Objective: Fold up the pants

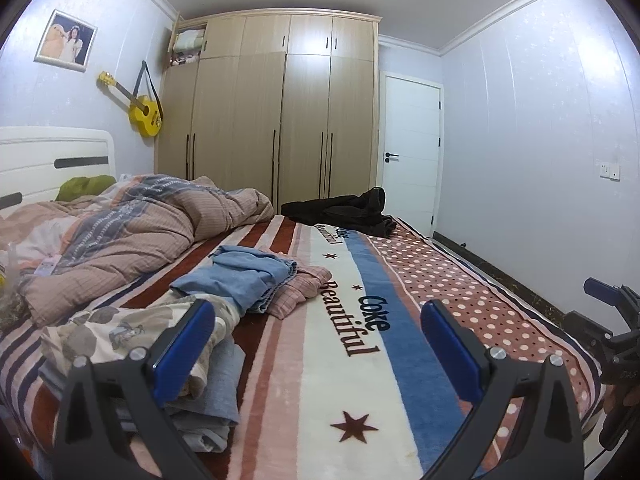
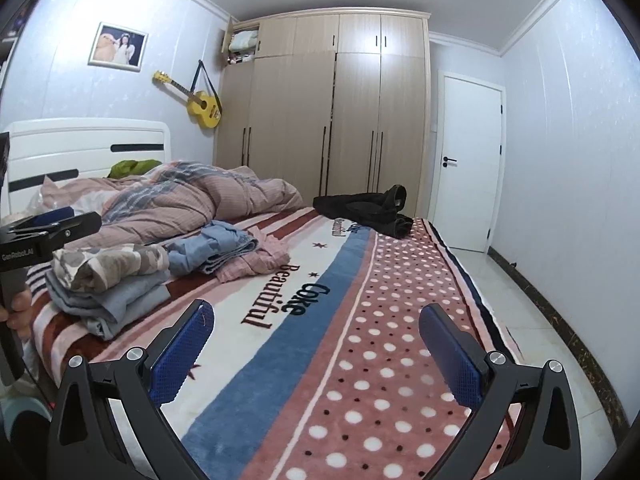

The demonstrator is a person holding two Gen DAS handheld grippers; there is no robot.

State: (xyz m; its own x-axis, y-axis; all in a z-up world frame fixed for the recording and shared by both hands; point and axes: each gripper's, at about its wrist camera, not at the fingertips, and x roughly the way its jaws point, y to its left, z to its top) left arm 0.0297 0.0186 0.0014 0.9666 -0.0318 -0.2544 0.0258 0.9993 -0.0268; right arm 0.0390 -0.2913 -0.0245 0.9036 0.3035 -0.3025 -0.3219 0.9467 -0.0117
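Nearest the cameras, the left gripper (image 1: 320, 344) is held with its blue pads spread wide and nothing between them, above the striped blanket (image 1: 360, 384) printed "Coke Beautiful" that covers the bed. The right gripper (image 2: 316, 344) is likewise spread fully, empty, over the blanket's polka-dot band (image 2: 384, 320). In the right wrist view the left gripper is also seen at the left edge, with part of a hand (image 2: 20, 308) around its handle. Just beyond the left gripper a stack of folded clothes (image 1: 132, 332) is found, topped by a patterned beige piece. A little farther on, a blue garment (image 1: 248, 272) is laid over a pink checked one (image 1: 300, 288), both loosely folded. Along the left side a rumpled pink duvet (image 1: 140, 224) is heaped toward the white headboard (image 1: 52, 156). At the far end of the bed, well apart from both grippers, a dark crumpled garment (image 1: 344, 212) is seen, probably the pants, though its shape cannot be made out clearly. Behind it stand a wooden wardrobe (image 1: 280, 112) and a white door (image 1: 412, 152); a yellow guitar (image 1: 140, 108) is hung on the wall.
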